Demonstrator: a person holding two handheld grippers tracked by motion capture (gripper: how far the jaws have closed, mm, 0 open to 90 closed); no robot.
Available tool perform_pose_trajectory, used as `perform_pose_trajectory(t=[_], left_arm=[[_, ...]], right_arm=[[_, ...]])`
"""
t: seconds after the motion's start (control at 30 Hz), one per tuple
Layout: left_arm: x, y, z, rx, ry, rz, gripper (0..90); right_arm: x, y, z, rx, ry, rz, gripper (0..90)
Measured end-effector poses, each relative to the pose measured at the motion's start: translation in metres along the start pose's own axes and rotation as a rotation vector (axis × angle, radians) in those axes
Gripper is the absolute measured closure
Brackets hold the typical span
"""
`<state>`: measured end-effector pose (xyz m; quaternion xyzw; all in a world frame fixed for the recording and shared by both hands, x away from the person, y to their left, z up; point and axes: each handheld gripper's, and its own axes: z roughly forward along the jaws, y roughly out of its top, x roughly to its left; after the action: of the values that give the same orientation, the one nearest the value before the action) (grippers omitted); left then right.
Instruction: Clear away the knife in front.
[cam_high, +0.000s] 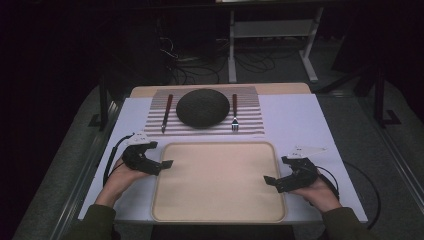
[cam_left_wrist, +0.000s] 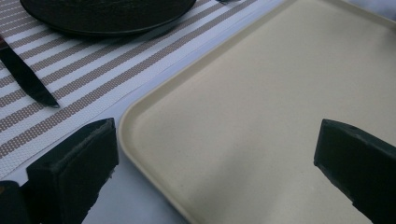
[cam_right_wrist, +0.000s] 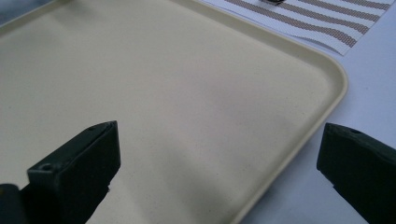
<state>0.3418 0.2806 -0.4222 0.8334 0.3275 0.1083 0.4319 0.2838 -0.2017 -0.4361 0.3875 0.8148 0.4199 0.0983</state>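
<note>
Tray: the beige tray (cam_high: 218, 200) is laid at the near middle of the table, bare inside.
Left gripper: the left gripper (cam_high: 166, 164) is held at the tray's 9 o'clock rim, jaws wide apart, nothing gripped.
Right gripper: the right gripper (cam_high: 270, 181) is held at 3 o'clock, jaws spread across the rim corner.
Surroundings: at 12 o'clock a striped placemat (cam_high: 250, 107) is spread, bearing a dark plate (cam_high: 202, 107), a knife (cam_high: 166, 113) at its 9 o'clock and a fork (cam_high: 234, 112) at its 3 o'clock.
Obstruction: no object is seen between jaws and tray.

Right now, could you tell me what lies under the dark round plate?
The dark round plate rests on a brown-and-white striped placemat; whatever lies beneath the plate's middle is covered.
</note>
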Motion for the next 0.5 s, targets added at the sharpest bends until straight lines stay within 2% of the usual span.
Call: perform_pose_trajectory(t=[0.33, 0.5], left_arm=[[0.010, 0.010, 0.006, -0.012, 0.026, -0.009, 0.5], [0.017, 0.014, 0.010, -0.007, 0.050, -0.016, 6.1]], right_arm=[[-0.002, 0.000, 0.000, -0.002, 0.002, 0.005, 0.0], [-0.002, 0.001, 0.000, -0.004, 0.006, 0.011, 0.0]])
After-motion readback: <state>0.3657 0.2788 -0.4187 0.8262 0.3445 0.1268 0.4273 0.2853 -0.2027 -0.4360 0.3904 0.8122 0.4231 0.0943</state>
